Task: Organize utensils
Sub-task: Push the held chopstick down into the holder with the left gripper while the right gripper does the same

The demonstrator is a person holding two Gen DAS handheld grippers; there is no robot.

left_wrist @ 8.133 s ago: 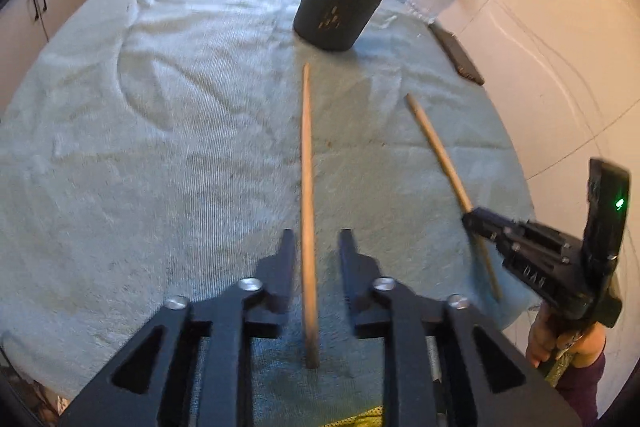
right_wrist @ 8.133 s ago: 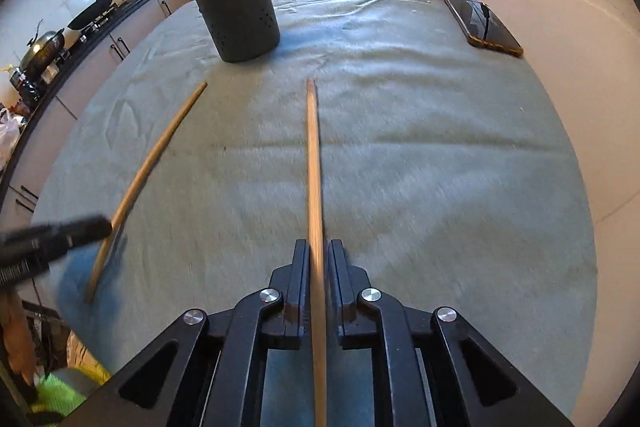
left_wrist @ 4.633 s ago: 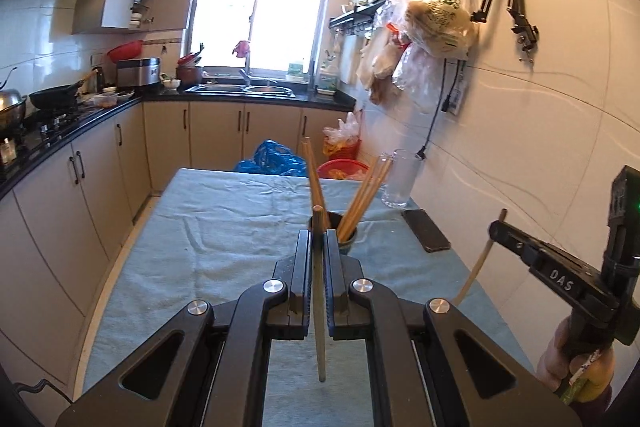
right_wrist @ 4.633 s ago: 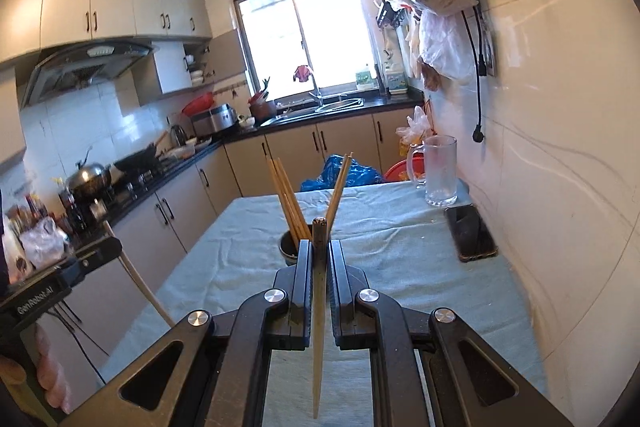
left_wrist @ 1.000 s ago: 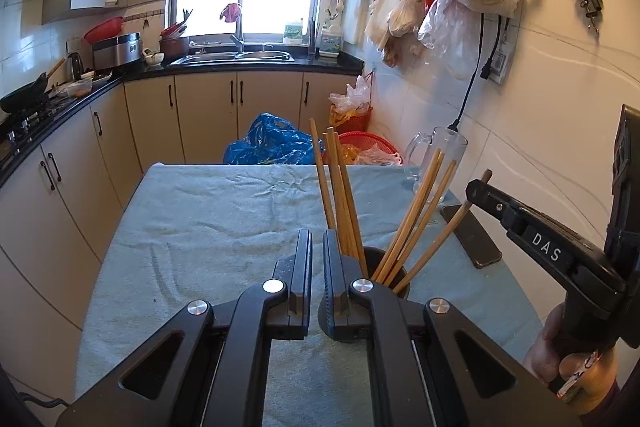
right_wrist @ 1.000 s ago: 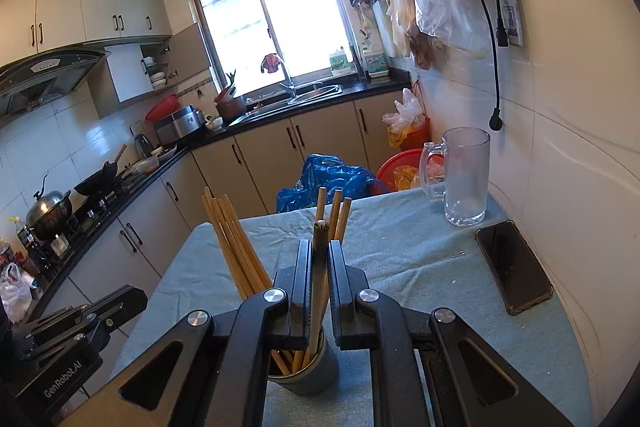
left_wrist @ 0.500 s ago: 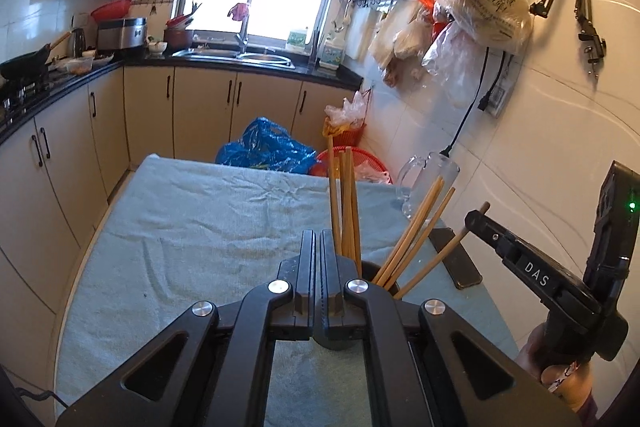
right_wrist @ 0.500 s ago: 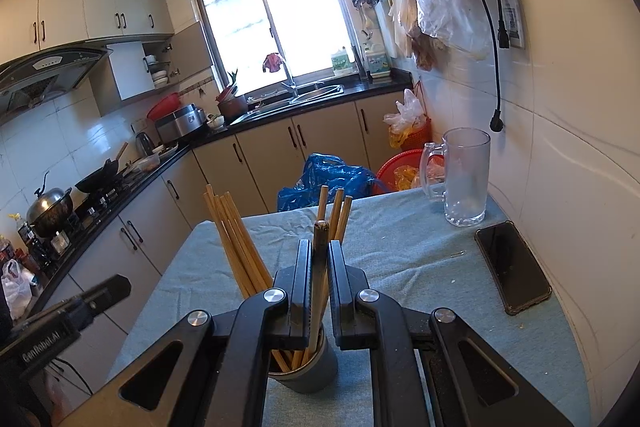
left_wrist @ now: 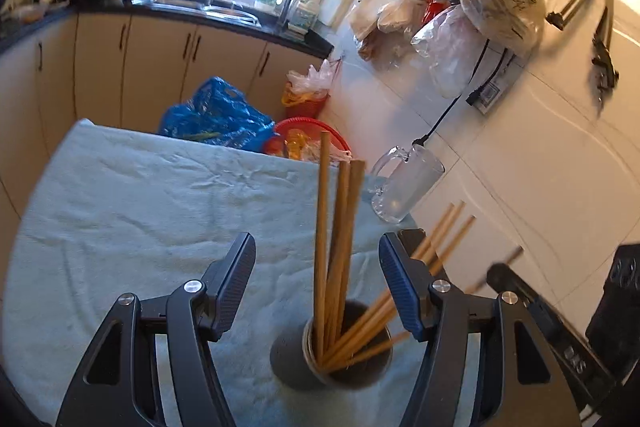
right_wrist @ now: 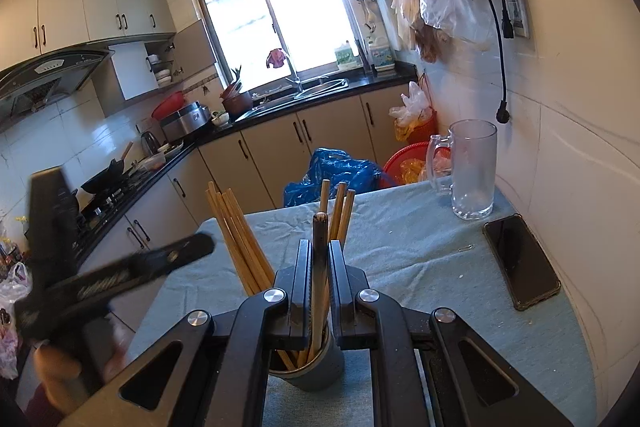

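A dark round utensil holder (right_wrist: pixel 316 367) stands on the pale cloth-covered table (right_wrist: pixel 420 267), with long wooden chopsticks (left_wrist: pixel 332 247) upright inside it. Behind and to its right stands a clear glass mug (right_wrist: pixel 472 175), a flat black phone (right_wrist: pixel 520 261) lying nearer.

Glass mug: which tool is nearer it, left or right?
Right. The right tool, shut on a chopstick, has the glass mug ahead to its right; the left tool, jaws opening on nothing, is farther left.
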